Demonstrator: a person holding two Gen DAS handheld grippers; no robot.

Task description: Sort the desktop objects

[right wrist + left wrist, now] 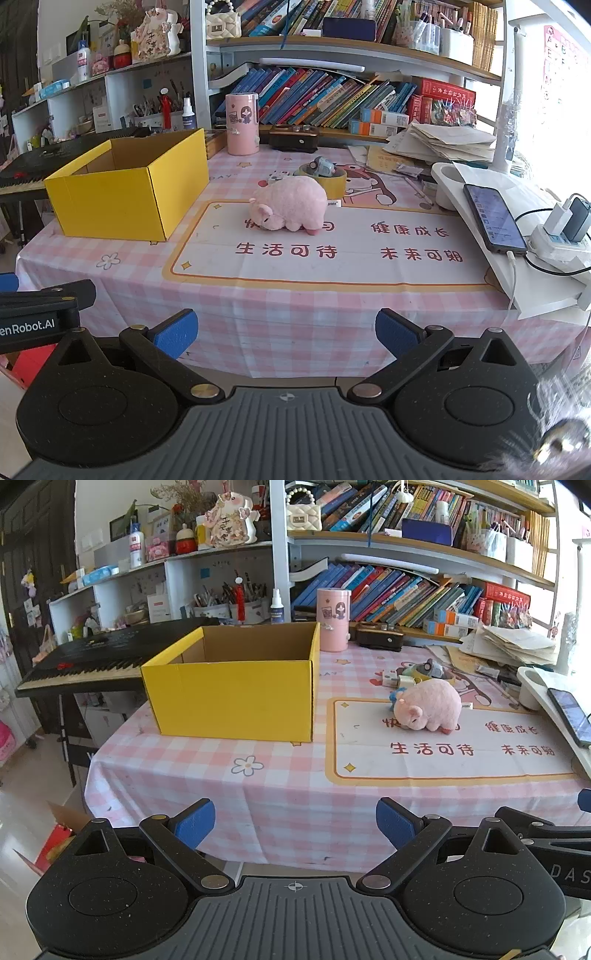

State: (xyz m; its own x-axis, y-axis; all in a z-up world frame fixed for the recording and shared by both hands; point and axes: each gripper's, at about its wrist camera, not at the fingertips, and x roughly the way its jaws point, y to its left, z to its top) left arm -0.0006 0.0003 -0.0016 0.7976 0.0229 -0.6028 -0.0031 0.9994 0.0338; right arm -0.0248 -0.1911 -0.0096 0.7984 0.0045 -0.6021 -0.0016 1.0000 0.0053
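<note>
Both grippers are parked off the near table edge, angled down at the desk. The left gripper (pixel 295 821) has its blue pads spread wide with nothing between them, and the right gripper (pixel 286 332) is the same, so I judge no pick has started. The yellow box (pixel 236 698) sits open-topped at about 11 o'clock from the left gripper, on the checked tablecloth (pixel 280 805) near the table's left edge. It's likely the drop bin, placed so either hand can reach over its low front wall. The pink plush pig (pixel 288 208) lies on its side on the printed mat (pixel 332 266) at 12 o'clock from the right gripper, well apart from the box. It's soft and wide, hence probably the fully spread jaws. Behind it, touching or just beside, is a tape roll (pixel 330 179) with a small toy car (pixel 322 166) resting on top. Only the right view shows that stack cleanly, plus the phone (pixel 493 218) on the white stand and the power strip (pixel 561 240) at 2 o'clock. The left view shows the box's bare cardboard inner walls (floor hidden), the keyboard (pixel 85 664) behind it at 10 o'clock, and small white items (pixel 397 679) beside the pig that I can't identify. Each view catches the other gripper's body at its edge.
</note>
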